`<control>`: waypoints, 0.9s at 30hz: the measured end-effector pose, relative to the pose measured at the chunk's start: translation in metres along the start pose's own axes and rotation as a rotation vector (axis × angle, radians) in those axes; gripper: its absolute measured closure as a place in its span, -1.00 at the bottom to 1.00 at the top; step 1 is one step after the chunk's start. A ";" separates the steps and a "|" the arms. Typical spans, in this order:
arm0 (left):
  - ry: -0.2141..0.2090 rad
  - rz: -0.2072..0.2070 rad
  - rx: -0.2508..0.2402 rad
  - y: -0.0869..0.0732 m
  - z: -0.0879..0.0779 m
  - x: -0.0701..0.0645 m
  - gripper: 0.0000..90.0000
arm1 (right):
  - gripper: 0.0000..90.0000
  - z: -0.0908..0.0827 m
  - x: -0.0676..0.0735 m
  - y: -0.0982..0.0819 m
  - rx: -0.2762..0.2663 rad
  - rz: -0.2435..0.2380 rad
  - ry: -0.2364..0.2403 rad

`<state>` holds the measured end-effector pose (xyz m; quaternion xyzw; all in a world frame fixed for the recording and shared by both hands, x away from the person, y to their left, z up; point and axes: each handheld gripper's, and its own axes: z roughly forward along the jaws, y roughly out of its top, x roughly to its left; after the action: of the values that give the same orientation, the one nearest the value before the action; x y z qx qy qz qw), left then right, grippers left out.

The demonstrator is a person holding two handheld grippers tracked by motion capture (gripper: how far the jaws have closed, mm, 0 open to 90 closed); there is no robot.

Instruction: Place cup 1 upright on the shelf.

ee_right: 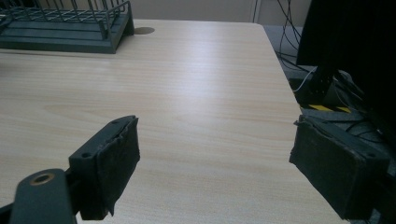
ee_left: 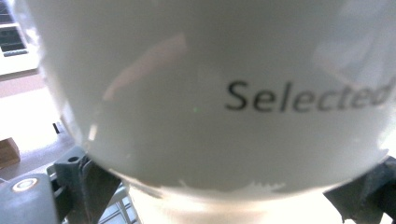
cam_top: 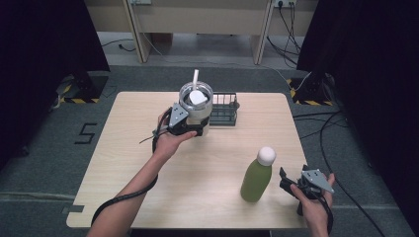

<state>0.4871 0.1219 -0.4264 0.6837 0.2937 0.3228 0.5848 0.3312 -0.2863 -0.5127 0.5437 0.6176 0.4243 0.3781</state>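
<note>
Right gripper jaws apart with nothing between them, green bottle just beside them, left gripper jaws clamped on white cup with straw, dark wire rack just beyond it

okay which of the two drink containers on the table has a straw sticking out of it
The clear cup held in the left gripper, in front of the wire rack. The green bottle near the right gripper has a rounded white cap instead.
</note>
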 end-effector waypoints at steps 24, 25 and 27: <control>0.022 0.007 -0.009 0.018 0.014 0.007 -0.78 | -0.66 0.001 0.000 -0.001 0.003 0.000 -0.001; 0.023 0.010 -0.010 0.019 0.014 0.007 -0.78 | -0.66 0.001 0.000 -0.001 0.003 0.000 -0.001; 0.024 0.009 -0.012 0.021 0.015 0.008 -0.78 | -0.66 0.001 0.000 -0.001 0.003 0.001 -0.001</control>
<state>0.5042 0.1158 -0.4061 0.6774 0.2958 0.3354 0.5841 0.3322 -0.2866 -0.5141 0.5449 0.6176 0.4233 0.3776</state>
